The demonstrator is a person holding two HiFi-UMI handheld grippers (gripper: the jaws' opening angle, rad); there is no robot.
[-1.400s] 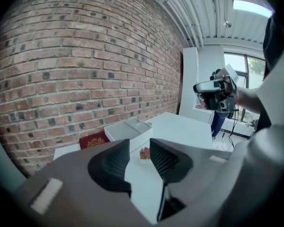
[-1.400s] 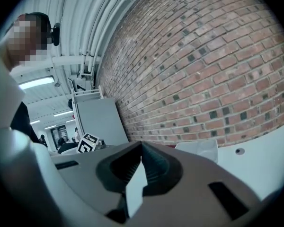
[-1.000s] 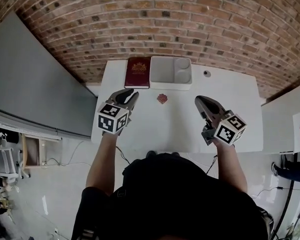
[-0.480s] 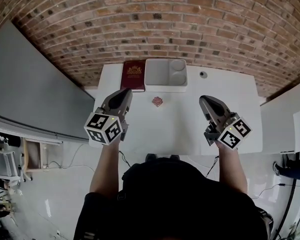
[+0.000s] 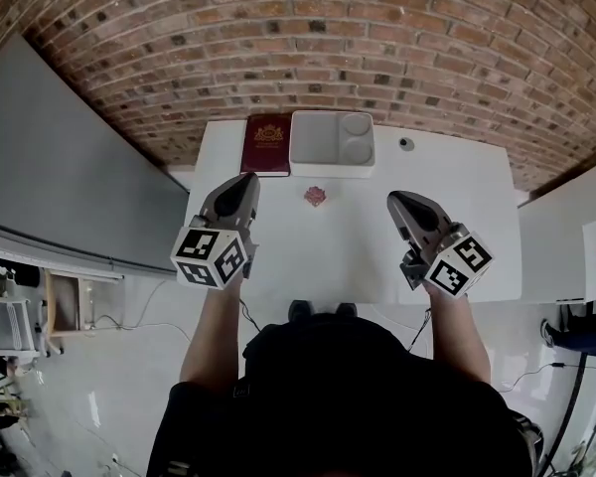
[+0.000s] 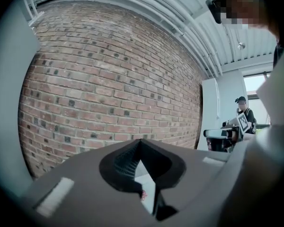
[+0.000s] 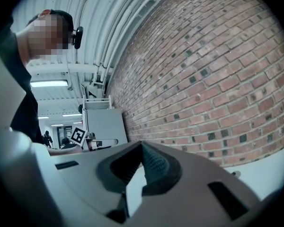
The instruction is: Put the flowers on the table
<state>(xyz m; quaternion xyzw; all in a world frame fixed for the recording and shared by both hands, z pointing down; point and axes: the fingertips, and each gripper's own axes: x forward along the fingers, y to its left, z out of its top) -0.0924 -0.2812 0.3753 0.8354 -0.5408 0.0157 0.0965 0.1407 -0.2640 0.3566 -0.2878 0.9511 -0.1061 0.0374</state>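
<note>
A small pink flower (image 5: pixel 315 196) lies on the white table (image 5: pixel 477 217), in front of the tray. Left of it and nearer me, my left gripper (image 5: pixel 246 179) hovers above the table; its jaws have just been closing and now meet with nothing between them. In the left gripper view the gripper (image 6: pixel 141 141) points at the brick wall, and a speck of the flower (image 6: pixel 143 194) shows through the gap below the tips. My right gripper (image 5: pixel 393 199) hangs to the flower's right, well apart from it. Its jaws (image 7: pixel 142 144) meet at the tip and hold nothing.
A dark red book (image 5: pixel 269 144) and a white compartment tray (image 5: pixel 333 139) lie at the table's far edge against the brick wall (image 5: pixel 377 48). A small round fitting (image 5: pixel 405 144) sits at the back right. A grey panel (image 5: pixel 70 167) stands left; another table (image 5: pixel 566 237) stands right.
The left gripper's jaws, apart a second ago, have shut, and that gripper has risen toward the camera. The flower has stayed on the table. The right gripper has hardly moved.
</note>
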